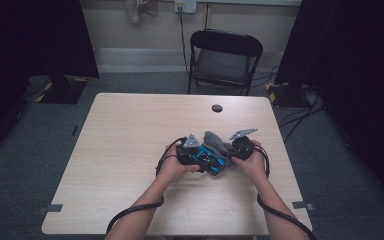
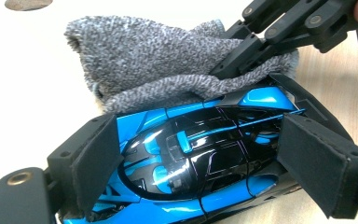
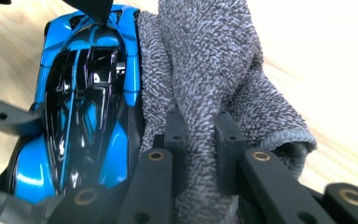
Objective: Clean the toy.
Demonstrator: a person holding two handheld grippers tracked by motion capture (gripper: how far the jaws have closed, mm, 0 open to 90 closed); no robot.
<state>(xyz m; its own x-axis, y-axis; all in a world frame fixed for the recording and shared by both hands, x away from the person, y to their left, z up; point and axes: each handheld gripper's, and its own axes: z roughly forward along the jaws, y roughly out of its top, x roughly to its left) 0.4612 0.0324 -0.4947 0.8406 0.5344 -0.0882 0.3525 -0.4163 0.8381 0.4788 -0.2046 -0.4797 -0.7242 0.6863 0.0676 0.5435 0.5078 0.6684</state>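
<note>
A blue and black toy car (image 2: pixel 200 158) (image 3: pixel 84 102) (image 1: pixel 206 160) lies on the wooden table (image 1: pixel 130 130) near its middle front. My left gripper (image 2: pixel 200 163) (image 1: pixel 189 150) is shut on the car, its two padded jaws pressing the car's sides. A grey knitted cloth (image 2: pixel 158 65) (image 3: pixel 209 74) (image 1: pixel 216 142) lies bunched against the car. My right gripper (image 3: pixel 200 140) (image 1: pixel 240 145) is shut on a fold of this cloth, right beside the car. In the left gripper view the right gripper's black jaws come in from the top right, pinching the cloth.
A black folding chair (image 1: pixel 224 57) stands beyond the table's far edge. A round cable hole (image 1: pixel 217 108) sits in the tabletop behind the hands. Cables trail from both grippers along the forearms toward the near edge.
</note>
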